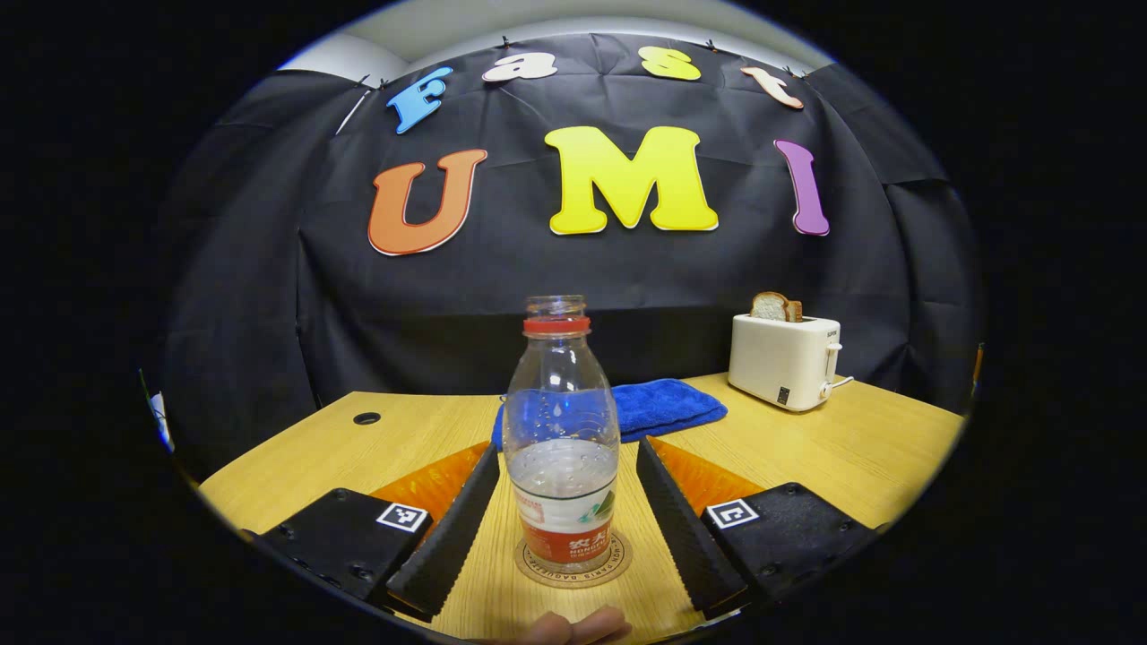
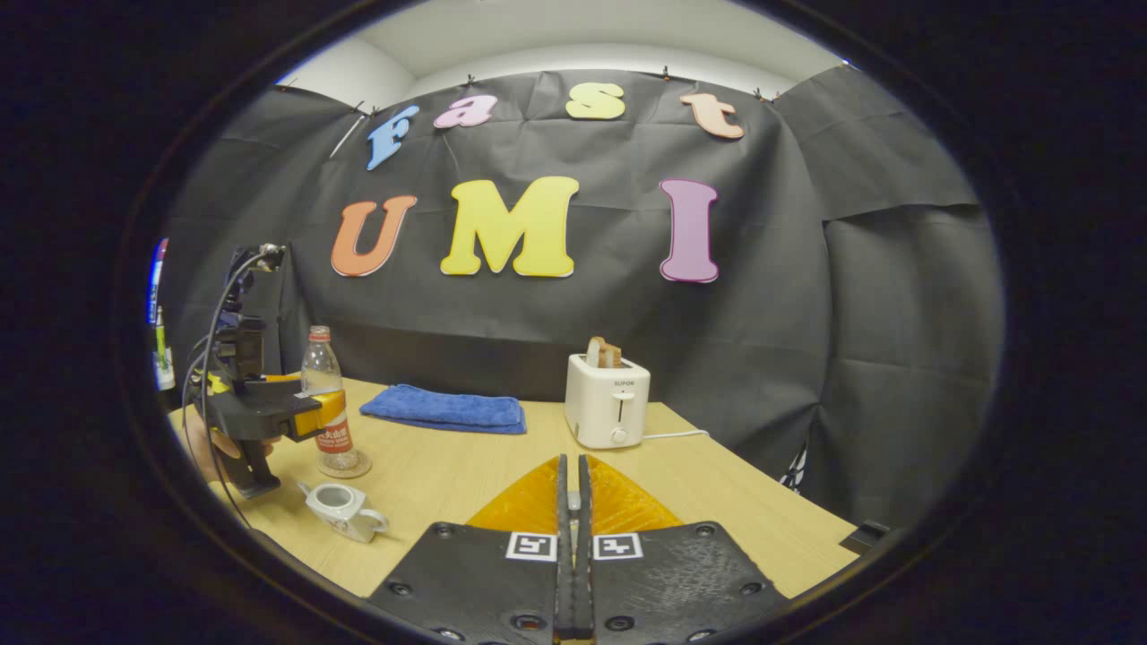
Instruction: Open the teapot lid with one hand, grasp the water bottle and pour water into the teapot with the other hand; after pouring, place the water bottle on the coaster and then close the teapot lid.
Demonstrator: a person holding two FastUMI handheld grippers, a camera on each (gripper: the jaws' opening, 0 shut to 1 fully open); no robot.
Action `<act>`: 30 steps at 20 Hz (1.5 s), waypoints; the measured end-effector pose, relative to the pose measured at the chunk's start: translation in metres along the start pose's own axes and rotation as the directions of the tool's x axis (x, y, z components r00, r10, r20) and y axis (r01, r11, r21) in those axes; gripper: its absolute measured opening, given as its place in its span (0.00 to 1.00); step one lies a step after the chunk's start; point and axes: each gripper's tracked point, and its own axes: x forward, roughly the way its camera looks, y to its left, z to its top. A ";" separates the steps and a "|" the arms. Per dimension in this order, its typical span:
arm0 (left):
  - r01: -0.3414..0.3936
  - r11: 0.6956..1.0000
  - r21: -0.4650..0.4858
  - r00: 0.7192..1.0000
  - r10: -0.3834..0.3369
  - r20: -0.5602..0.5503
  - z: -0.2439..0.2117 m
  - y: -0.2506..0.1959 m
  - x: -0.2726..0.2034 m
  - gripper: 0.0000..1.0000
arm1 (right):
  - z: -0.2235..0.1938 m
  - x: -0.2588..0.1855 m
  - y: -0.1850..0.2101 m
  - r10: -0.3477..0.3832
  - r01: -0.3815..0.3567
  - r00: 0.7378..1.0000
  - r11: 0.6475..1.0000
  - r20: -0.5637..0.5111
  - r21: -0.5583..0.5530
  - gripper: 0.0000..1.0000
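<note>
In the left gripper view, the water bottle (image 1: 561, 439) stands upright at lower centre on the round coaster (image 1: 573, 563), uncapped, with water filling roughly its lower half. The left gripper (image 1: 563, 528) has its 2 fingers spread wide, 1 on each side of the bottle and apart from it, with bare table (image 1: 860, 448) showing in both gaps. A fingertip or 2 of the holder's hand (image 1: 578, 627) shows at the bottom edge. A blue towel (image 1: 659, 408) lies behind the bottle, and a toaster (image 1: 787, 360) with bread in it sits at right of centre.

The bottle is on the coaster, so the step in hand looks like letting go there or taking hold there; I cannot tell which. Either way, the fingers should keep level and centred on the label band, and travel straight along their own line, so the open bottle is not nudged or tipped.

In the right gripper view, the right gripper (image 2: 570, 537) sits at bottom centre with its fingers pressed together on nothing, level and aimed across the table toward the toaster. At lower left the teapot (image 2: 340, 511) stands with its mouth open and no lid on it; where the lid lies I cannot tell. Just behind it, the left gripper reaches in from the left edge, held level with the bottle between its fingers.
</note>
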 end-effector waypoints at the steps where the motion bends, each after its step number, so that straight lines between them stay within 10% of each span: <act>1: -0.004 1.000 -0.007 1.000 0.004 0.006 0.003 0.001 -0.007 0.96 | 0.001 0.001 -0.002 -0.004 0.004 1.000 1.000 0.001 -0.003 0.00; 16: -0.081 0.997 0.017 0.994 0.079 0.080 0.026 0.031 -0.139 0.97 | -0.009 -0.001 0.033 0.069 -0.070 0.997 0.997 -0.022 -0.020 0.00; 30: -0.043 0.999 0.023 0.997 0.042 0.059 0.042 0.053 -0.190 0.96 | -0.021 -0.001 0.167 0.440 -0.441 0.897 0.897 -0.038 -0.027 0.00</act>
